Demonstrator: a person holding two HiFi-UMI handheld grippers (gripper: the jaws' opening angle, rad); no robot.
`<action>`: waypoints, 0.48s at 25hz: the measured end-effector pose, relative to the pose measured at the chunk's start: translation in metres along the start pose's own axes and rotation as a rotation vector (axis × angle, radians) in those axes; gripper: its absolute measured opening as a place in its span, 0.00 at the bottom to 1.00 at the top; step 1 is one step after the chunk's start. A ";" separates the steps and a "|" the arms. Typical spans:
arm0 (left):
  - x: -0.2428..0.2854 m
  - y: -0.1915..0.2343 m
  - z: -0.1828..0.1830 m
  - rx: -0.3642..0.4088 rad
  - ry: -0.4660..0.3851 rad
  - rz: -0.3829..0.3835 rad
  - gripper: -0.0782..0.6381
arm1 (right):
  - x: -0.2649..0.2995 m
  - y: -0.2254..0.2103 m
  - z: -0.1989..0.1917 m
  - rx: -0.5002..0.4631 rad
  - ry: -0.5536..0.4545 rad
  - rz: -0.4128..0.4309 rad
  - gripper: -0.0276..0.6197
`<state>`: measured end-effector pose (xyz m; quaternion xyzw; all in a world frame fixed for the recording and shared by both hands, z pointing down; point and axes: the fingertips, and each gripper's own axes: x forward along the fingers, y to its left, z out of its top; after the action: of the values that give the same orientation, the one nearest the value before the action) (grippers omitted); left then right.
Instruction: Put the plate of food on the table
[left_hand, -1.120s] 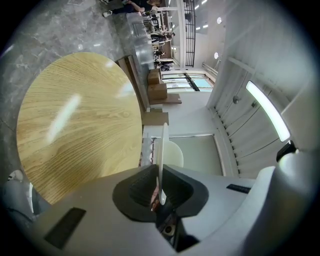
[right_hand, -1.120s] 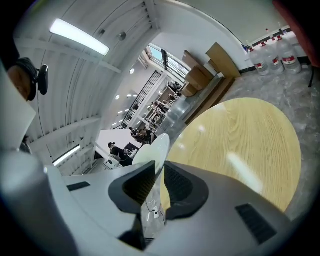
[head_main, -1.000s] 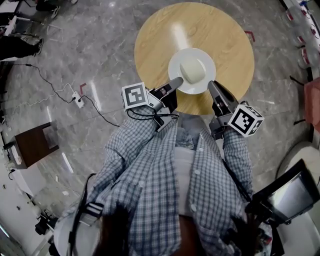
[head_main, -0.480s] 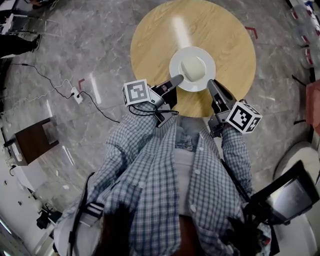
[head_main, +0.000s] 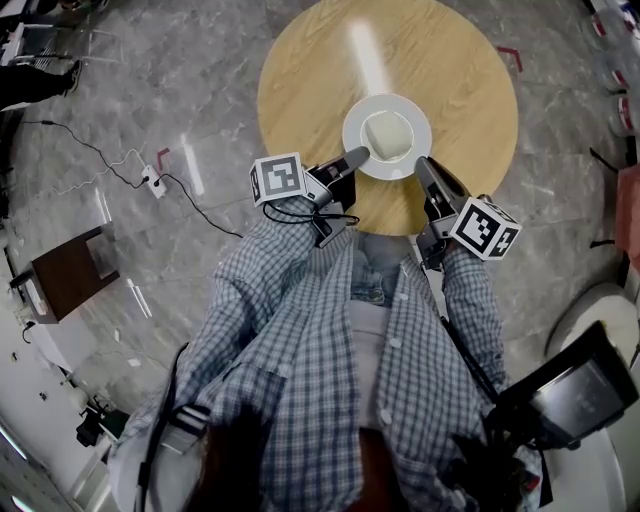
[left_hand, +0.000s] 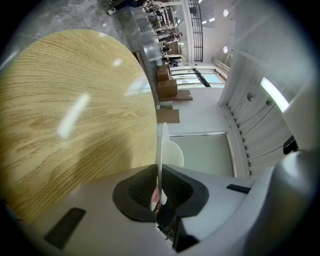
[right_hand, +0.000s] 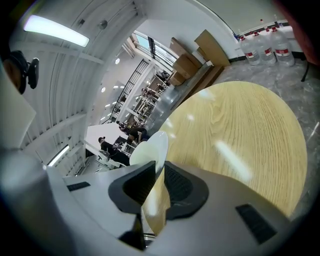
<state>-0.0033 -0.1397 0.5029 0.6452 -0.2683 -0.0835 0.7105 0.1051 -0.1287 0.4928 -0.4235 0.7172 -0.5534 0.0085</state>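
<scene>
A white plate (head_main: 387, 135) with a pale lump of food (head_main: 387, 132) on it hangs over the near half of the round wooden table (head_main: 300, 90). My left gripper (head_main: 358, 156) is shut on the plate's near-left rim, and my right gripper (head_main: 421, 165) is shut on its near-right rim. In the left gripper view the plate (left_hand: 162, 142) stands edge-on between the dark pads (left_hand: 137, 192), with the food (left_hand: 175, 154) behind it. The right gripper view shows the plate's rim (right_hand: 157, 145) running down between that gripper's pads (right_hand: 181, 187). Whether the plate touches the tabletop I cannot tell.
On the grey marble floor to the left lie a cable and a power strip (head_main: 155, 187). A dark brown stand (head_main: 62, 285) is farther left. A dark screen (head_main: 580, 390) sits at the lower right. Water bottles (right_hand: 272, 50) and cardboard boxes (right_hand: 212, 47) stand beyond the table.
The plate and both grippers have moved a little farther in over the table. Both grips on the rim are unchanged.
</scene>
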 end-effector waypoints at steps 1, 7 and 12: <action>0.001 0.002 0.000 -0.003 0.002 0.004 0.15 | 0.001 -0.001 -0.001 0.001 0.004 -0.002 0.14; 0.008 0.021 -0.001 0.005 0.020 0.052 0.15 | 0.009 -0.018 -0.007 0.003 0.024 -0.031 0.14; 0.012 0.034 -0.003 0.003 0.033 0.084 0.15 | 0.013 -0.030 -0.011 0.009 0.044 -0.059 0.14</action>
<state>0.0007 -0.1374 0.5389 0.6357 -0.2835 -0.0424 0.7167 0.1092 -0.1283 0.5267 -0.4321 0.7018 -0.5659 -0.0217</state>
